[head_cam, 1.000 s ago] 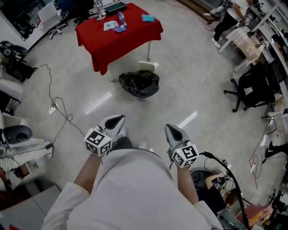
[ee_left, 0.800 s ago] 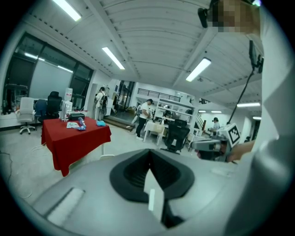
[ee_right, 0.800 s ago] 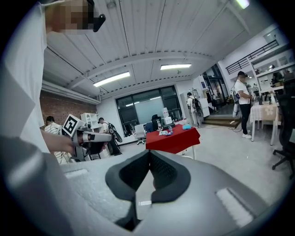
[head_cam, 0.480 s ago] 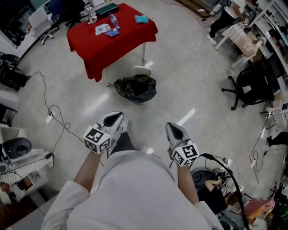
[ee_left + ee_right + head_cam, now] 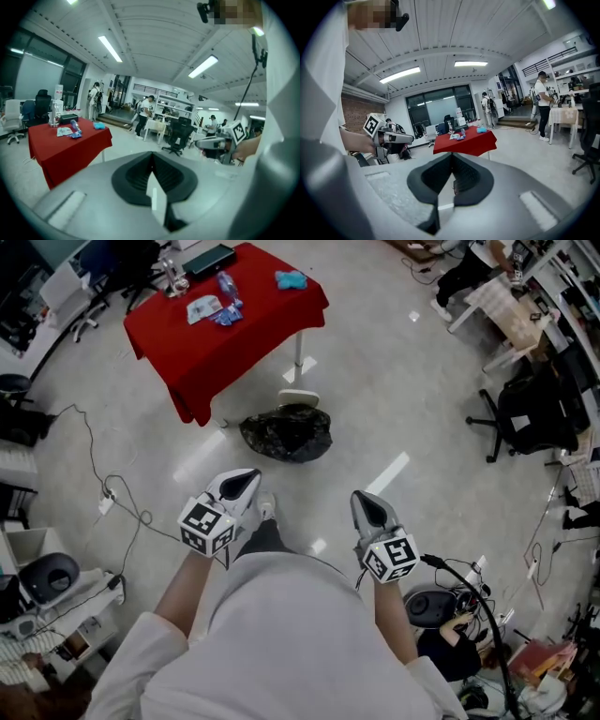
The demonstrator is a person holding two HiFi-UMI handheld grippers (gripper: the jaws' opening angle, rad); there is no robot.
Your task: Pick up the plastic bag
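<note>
A dark crumpled plastic bag (image 5: 287, 433) lies on the floor beside the leg of a red-clothed table (image 5: 246, 324). My left gripper (image 5: 245, 484) hangs in the air short of the bag, jaws shut and empty. To its right, level with it, my right gripper (image 5: 367, 506) is also shut with nothing held. In the left gripper view the left gripper (image 5: 151, 165) points toward the red table (image 5: 65, 150). In the right gripper view the right gripper (image 5: 451, 165) shows closed black pads, the red table (image 5: 465, 143) far ahead. The bag is hidden in both gripper views.
On the table lie a bottle (image 5: 224, 287), a blue cloth (image 5: 290, 279) and packets. Cables (image 5: 112, 491) trail across the floor at left. A black office chair (image 5: 530, 413) stands at right, and desks with equipment line both sides. People stand in the background.
The view has shifted: the table and bag sit slightly lower and nearer in the head view. Both grippers stay shut and level in front of me.
</note>
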